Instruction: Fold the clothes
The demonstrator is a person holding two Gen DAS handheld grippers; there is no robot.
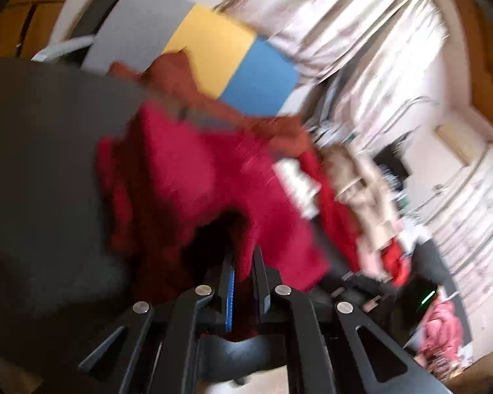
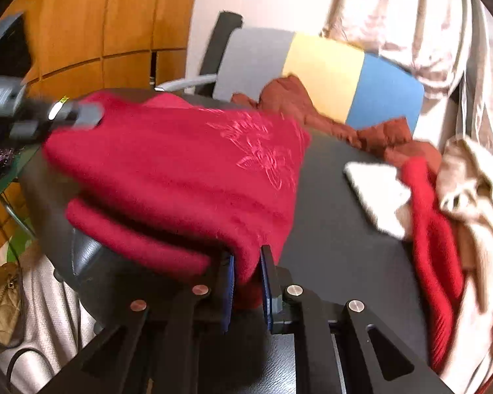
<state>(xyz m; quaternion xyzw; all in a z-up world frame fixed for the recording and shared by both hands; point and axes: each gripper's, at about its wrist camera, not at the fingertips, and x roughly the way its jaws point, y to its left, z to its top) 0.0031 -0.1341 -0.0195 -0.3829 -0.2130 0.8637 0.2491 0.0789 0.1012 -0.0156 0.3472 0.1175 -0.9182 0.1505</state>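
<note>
Right wrist view is showing the right gripper (image 2: 248,264) pinching the red sweater (image 2: 180,170) and the left gripper (image 1: 243,262) pinching it too, lying half-folded on the dark surface (image 2: 338,229) beside a messy clothes pile (image 2: 443,197) still waiting.

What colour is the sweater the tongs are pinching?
Deep crimson red sweater, with a faint pink embroidered pattern; clearest in the right wrist view.

Crimson sweater (image 2: 180,177) with pink embroidery; rust-brown garment (image 2: 328,115) at 1 o'clock; grey, yellow, blue chair back (image 2: 325,75); black table (image 2: 338,229).
</note>
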